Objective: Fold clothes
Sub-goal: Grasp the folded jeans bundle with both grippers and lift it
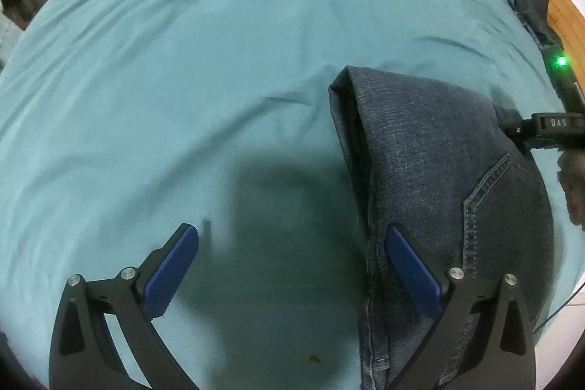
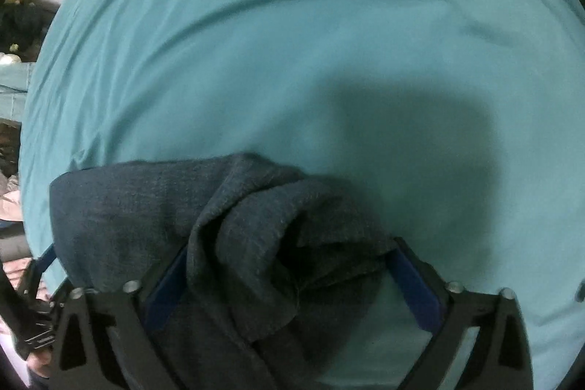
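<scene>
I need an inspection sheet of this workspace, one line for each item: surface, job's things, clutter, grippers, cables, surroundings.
Surface: teal bedsheet, wrinkled, with a small brown spot near the left gripper.
Job's things: dark jeans, folded, lying on the sheet.
Clutter: dark clothes pile at the far edge.
Grippers: left gripper open, one finger over the jeans; right gripper open, bunched denim between its fingers.
Cables: thin cable at the right edge.
Surroundings: wooden furniture; white floor or wall.
</scene>
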Action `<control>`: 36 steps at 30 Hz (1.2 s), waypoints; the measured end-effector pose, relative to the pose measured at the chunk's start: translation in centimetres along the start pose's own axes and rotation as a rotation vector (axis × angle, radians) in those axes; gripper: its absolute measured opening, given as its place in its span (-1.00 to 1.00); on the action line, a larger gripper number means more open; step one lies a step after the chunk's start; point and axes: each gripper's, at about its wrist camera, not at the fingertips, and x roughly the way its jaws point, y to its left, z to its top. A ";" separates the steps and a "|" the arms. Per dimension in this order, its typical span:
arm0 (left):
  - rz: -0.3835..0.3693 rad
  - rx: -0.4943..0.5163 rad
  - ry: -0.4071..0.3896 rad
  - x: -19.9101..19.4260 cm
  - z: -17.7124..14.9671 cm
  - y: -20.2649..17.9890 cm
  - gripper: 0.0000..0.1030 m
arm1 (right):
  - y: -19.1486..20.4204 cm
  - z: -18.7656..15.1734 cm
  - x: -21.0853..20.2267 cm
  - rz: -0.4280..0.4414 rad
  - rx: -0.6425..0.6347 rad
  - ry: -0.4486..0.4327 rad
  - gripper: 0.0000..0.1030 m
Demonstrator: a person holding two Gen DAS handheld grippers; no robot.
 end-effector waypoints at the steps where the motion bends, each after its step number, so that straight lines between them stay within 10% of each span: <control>1: 0.001 -0.003 0.000 0.0 0.0 0.0 1.00 | -0.4 0.2 -0.1 0.045 0.019 0.022 0.50; 5: 0.011 -0.009 0.008 0.0 0.0 -0.5 0.99 | -3.4 0.4 -0.3 0.317 0.136 0.084 0.02; 10: -0.034 -0.001 0.002 -0.8 -0.1 -1.0 0.99 | -7.0 0.0 0.3 0.478 0.188 0.114 0.28; 15: -0.490 -0.276 0.000 -1.2 -3.4 3.2 0.99 | -8.3 -4.4 -4.3 0.509 0.086 0.005 1.00; 18: -0.839 -0.512 0.077 3.1 -6.1 5.3 0.99 | -10.3 -8.4 -3.0 0.588 0.129 0.064 1.00; 24: -1.177 -0.469 0.065 6.2 -3.9 1.7 1.00 | -15.4 -9.3 -2.7 0.777 0.112 0.012 1.00; 30: -1.113 -0.318 0.149 8.4 -2.1 -2.8 0.98 | -11.1 -6.8 -0.2 0.881 0.010 0.091 0.96; 31: -1.121 -0.332 0.163 8.5 -1.9 -3.0 0.96 | -12.0 -6.7 -0.1 0.919 0.069 0.101 0.64; 33: -1.075 -0.322 0.194 8.3 -1.4 -4.1 0.66 | -13.4 -6.8 -0.3 0.923 0.143 0.076 -0.16; 35: -0.989 -0.301 0.217 7.6 -1.2 -5.1 -0.23 | -14.1 -7.5 -1.1 0.872 0.169 0.018 -0.24; 36: -0.943 -0.294 0.233 7.2 -1.1 -5.6 -0.32 | -14.1 -7.7 -1.5 0.879 0.184 0.008 -0.27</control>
